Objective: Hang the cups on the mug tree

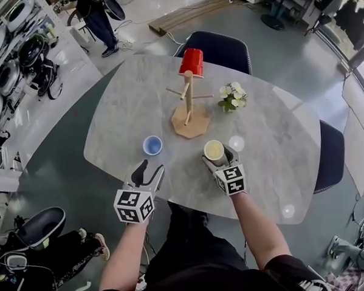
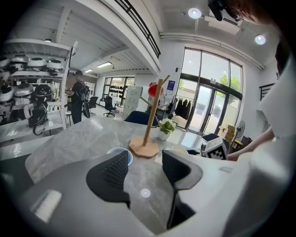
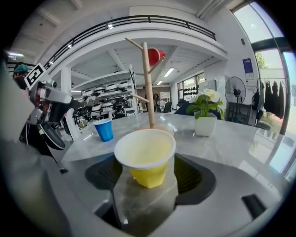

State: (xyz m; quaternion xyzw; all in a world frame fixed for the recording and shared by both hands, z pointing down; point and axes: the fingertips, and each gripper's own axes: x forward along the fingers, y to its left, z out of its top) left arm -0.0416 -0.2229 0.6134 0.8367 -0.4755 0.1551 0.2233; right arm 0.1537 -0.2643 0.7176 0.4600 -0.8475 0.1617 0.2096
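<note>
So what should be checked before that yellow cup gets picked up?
1. Yellow cup between right gripper's jaws: ok.
2. Jaws pressing on it: not ok, both stand clear.
3. Cup upright on table: ok.
4. Free pegs on tree: ok; red cup takes only the top.
5. Left gripper empty, open: ok.

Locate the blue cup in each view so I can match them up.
Head view: blue cup left of centre, left of the mug tree.
Left gripper view: low, left of centre, only its rim showing.
Right gripper view: left of centre.
Shared landmark: the mug tree, right of the cup in all three.
</note>
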